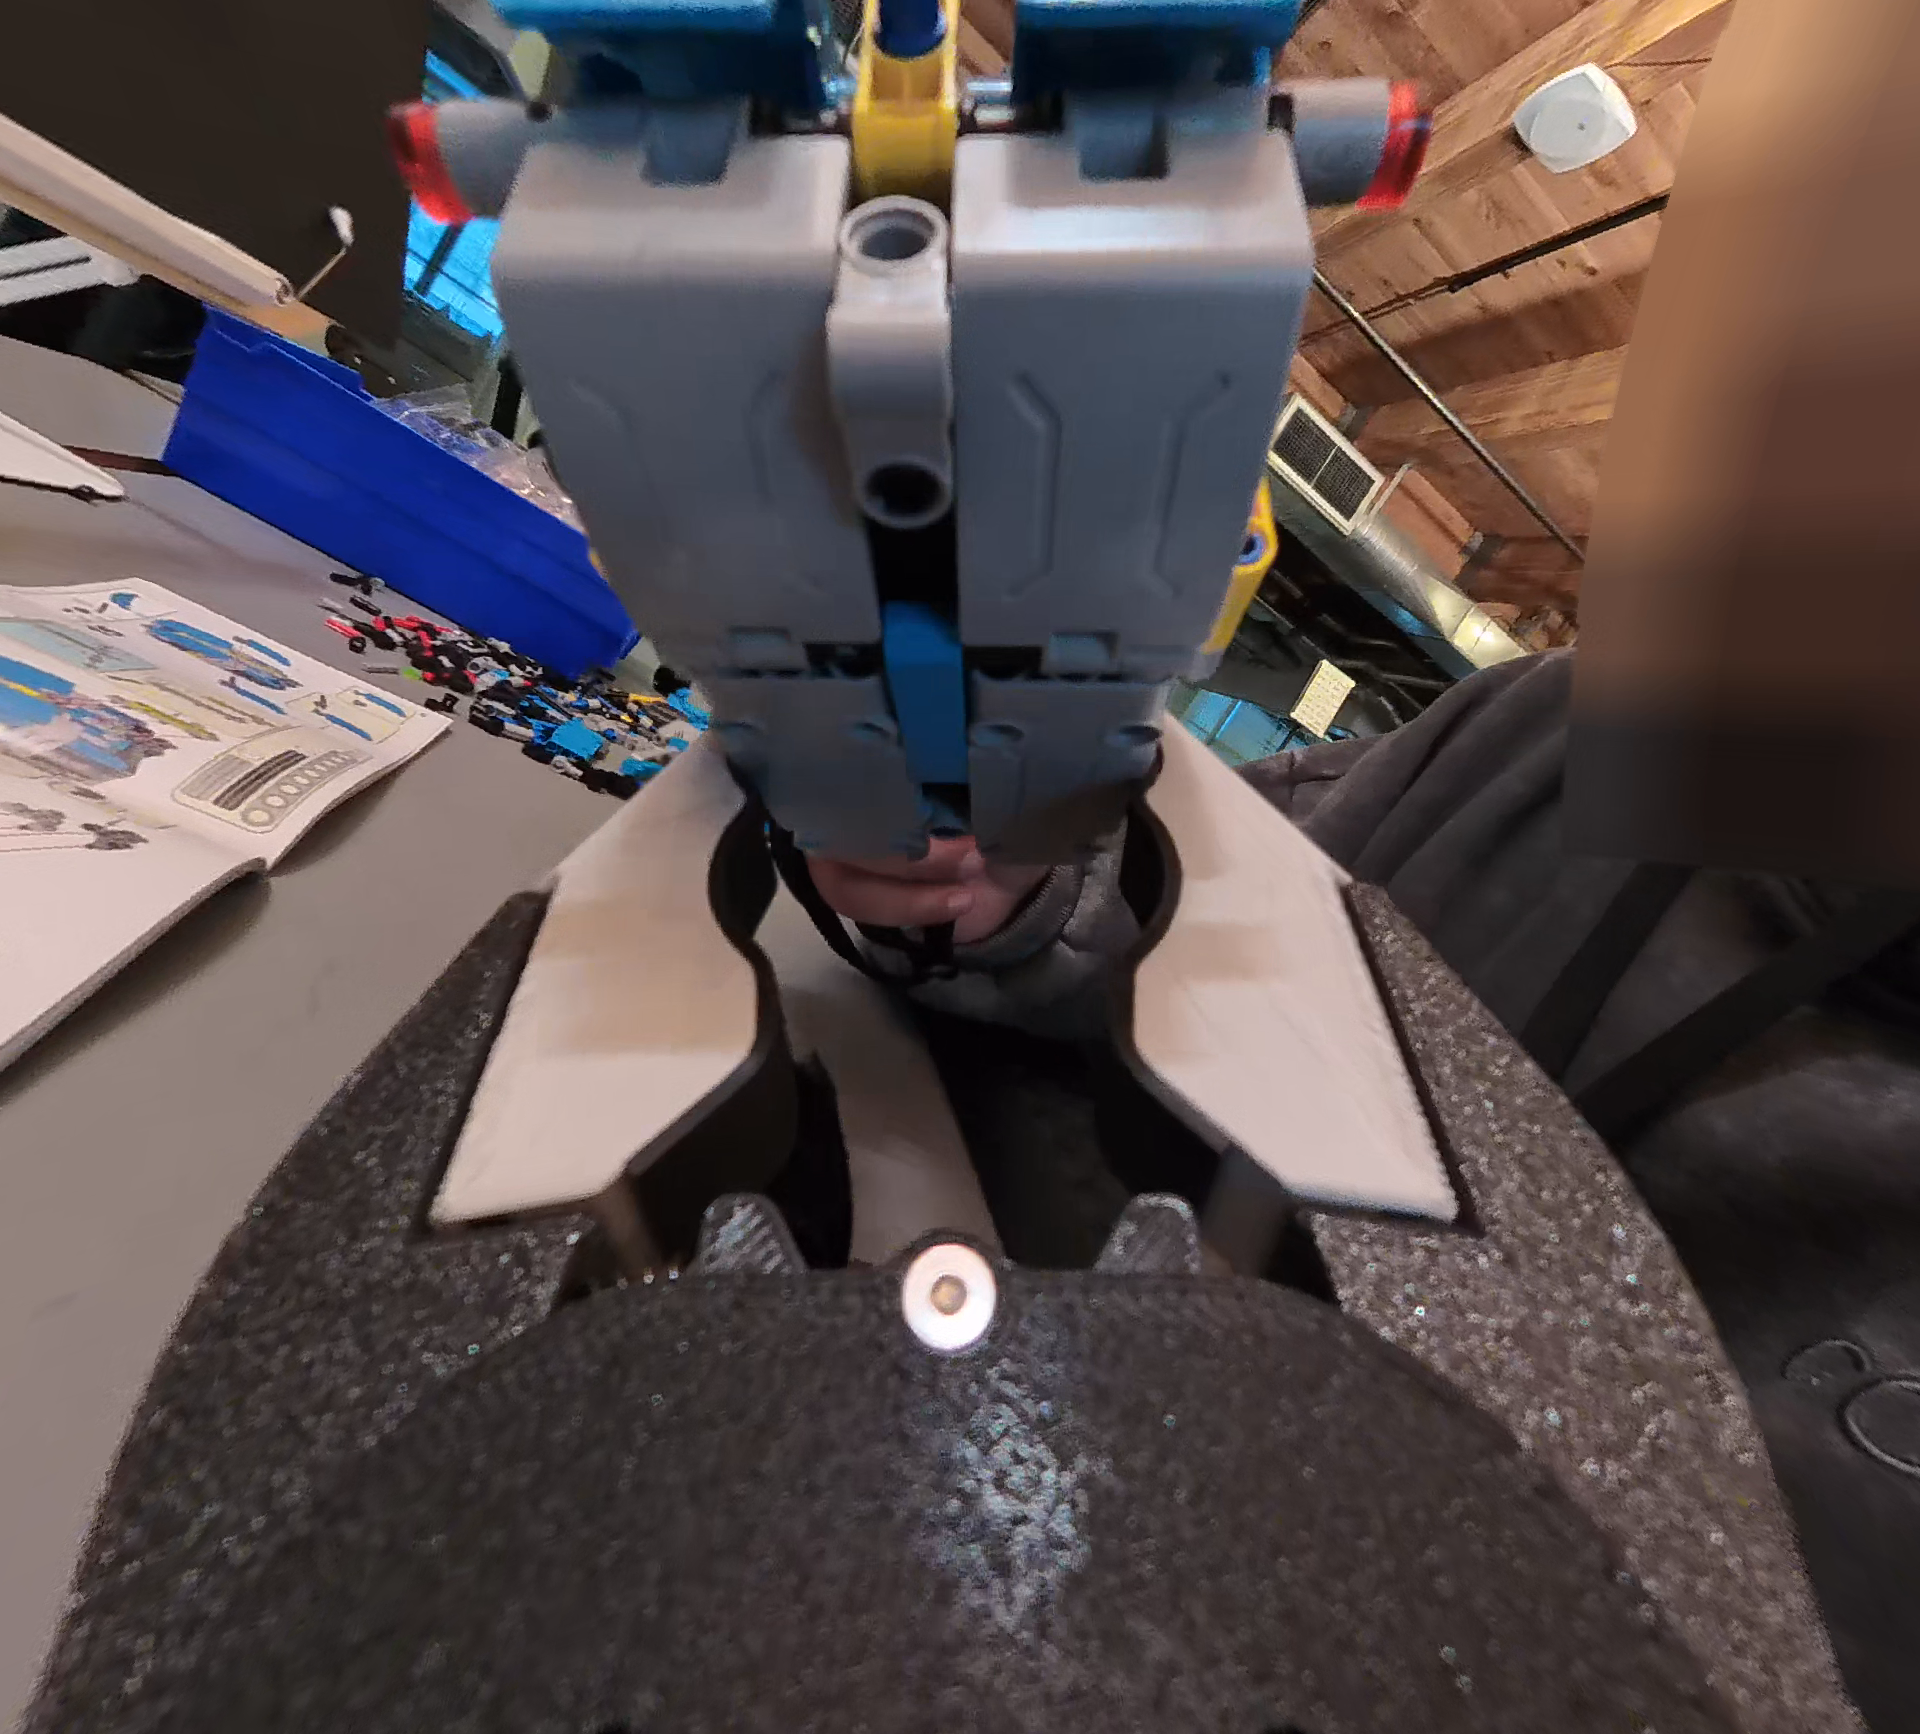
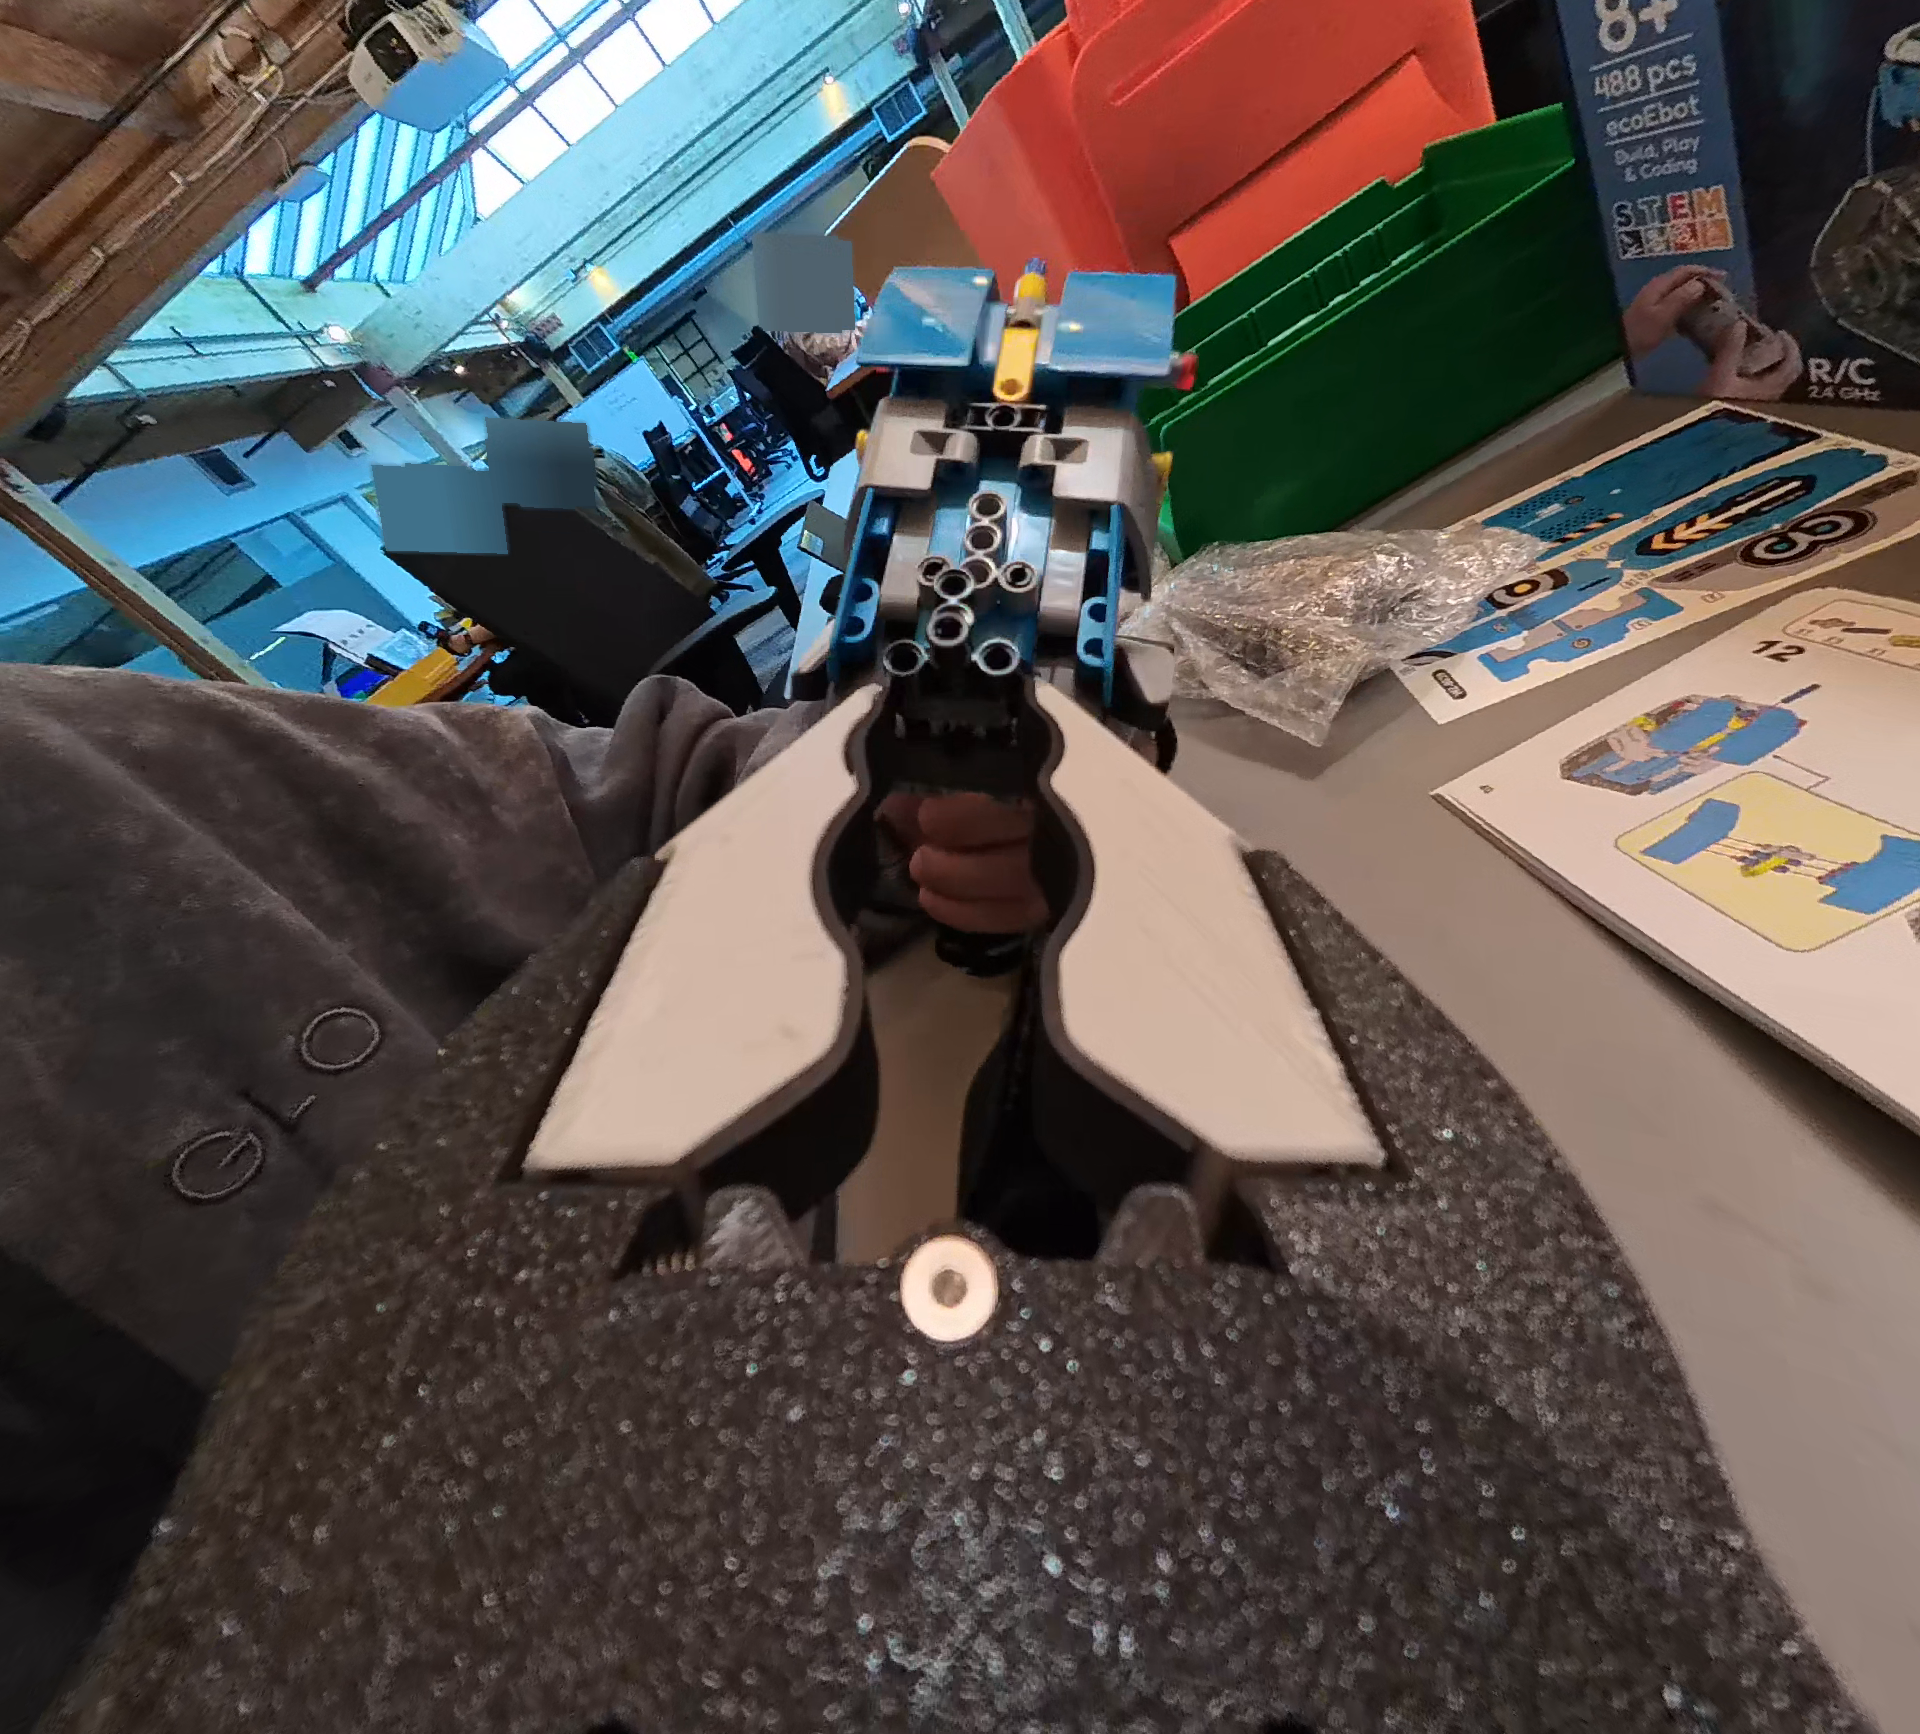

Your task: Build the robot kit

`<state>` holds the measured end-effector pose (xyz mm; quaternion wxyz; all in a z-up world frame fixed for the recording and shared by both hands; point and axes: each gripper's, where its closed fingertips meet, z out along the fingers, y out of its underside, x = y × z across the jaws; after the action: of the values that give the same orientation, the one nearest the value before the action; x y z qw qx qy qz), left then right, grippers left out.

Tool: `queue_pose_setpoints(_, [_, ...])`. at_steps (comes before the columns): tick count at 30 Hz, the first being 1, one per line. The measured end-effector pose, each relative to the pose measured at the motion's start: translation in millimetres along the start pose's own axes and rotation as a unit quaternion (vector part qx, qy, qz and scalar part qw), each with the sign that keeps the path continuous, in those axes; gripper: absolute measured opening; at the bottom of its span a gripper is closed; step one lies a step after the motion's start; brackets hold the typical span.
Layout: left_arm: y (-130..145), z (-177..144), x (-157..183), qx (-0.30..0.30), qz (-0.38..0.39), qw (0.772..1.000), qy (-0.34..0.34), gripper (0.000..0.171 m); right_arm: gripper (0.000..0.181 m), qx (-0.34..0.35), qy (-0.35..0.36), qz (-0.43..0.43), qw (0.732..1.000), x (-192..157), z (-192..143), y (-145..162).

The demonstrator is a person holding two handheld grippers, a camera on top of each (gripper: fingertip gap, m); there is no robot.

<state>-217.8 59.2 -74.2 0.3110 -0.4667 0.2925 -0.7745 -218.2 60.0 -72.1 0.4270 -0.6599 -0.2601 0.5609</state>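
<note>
Both grippers, left [image 1: 940,811] and right [image 2: 951,718], are clamping the grey-and-blue plastic brick model [image 1: 899,437] from opposite ends, raised above the grey table [image 1: 208,1040]. Loose bricks [image 1: 540,697] and an open instruction booklet [image 1: 156,749] are lying far left; keeping both grips steady seems wise.

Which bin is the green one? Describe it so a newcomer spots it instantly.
Right wrist view: find the tall orange carrier at the table's far edge. The green bin sits just below and in front of it, beside the blue product box. It alone is low, open-topped and green.
</note>
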Motion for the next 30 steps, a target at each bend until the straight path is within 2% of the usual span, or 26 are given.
queue_pose_setpoints(3, [3.3, 0.3, -3.6, -0.011, -0.01, 1.0, -0.005, 0.07, 0.023, -0.004, 0.001, 0.001, 1.0, 0.9, 2.8, 0.6])
queue_pose_setpoints(5, [14.4, 3.6, -5.1, -0.043, -0.014, 0.999, -0.008, 0.072, 0.023, -0.003, -0.005, 0.0, 1.0, -2.0, 4.9, -1.8])
queue_pose_setpoints(7, [23.7, 6.9, -5.2, -0.064, 0.007, 0.998, -0.017, 0.068, 0.023, 0.0, -0.003, -0.002, 1.0, -2.1, 4.3, -5.6])
queue_pose_setpoints(10, [23.6, 6.7, -6.3, -0.072, 0.029, 0.997, -0.027, 0.068, 0.023, -0.005, -0.005, -0.003, 1.0, -2.8, 3.6, -5.3])
queue_pose_setpoints(21, [22.9, 1.9, -17.9, -0.078, 0.026, 0.995, -0.058, 0.068, 0.023, -0.032, 0.041, -0.056, 0.997, 11.1, -0.6, 5.2])
queue_pose_setpoints(27, [21.8, 0.3, -21.2, -0.071, 0.021, 0.995, -0.068, 0.067, 0.023, -0.004, 0.038, -0.019, 0.999, 15.3, 0.2, 7.1])
queue_pose_setpoints(30, [19.8, -0.4, -26.6, -0.062, 0.016, 0.995, -0.082, 0.067, 0.023, 0.001, 0.066, -0.017, 0.998, 21.5, -2.4, 9.4])
